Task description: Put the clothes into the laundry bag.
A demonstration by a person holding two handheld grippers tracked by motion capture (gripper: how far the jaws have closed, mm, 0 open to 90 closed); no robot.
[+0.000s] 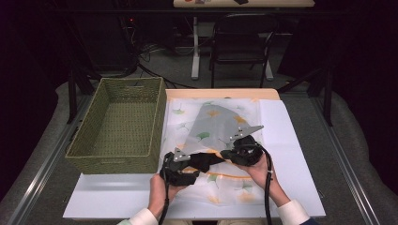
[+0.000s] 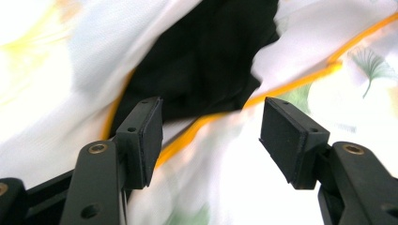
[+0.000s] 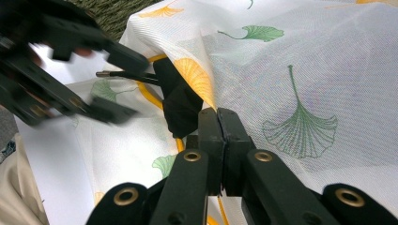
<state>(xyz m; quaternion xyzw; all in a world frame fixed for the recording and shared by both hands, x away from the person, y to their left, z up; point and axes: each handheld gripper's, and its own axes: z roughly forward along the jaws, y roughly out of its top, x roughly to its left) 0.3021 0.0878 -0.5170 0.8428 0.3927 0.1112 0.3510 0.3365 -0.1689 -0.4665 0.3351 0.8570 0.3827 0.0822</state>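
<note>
The fingers (image 3: 220,136) of the right gripper (image 3: 218,123) clench the thin, limp ginkgo-print cloth (image 3: 300,84) at its fold, the left gripper (image 2: 211,136) gaping empty; best gripped along the orange hem (image 2: 291,84)

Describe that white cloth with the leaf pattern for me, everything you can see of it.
The cloth is thin, sheer white mesh printed with green and yellow ginkgo leaves and edged with an orange cord. It lies on the white table sheet beside the woven basket, partly lifted into a tent. A black item pokes out from inside it. The right claw pinches a fold; the left claw stands open over it.
</note>
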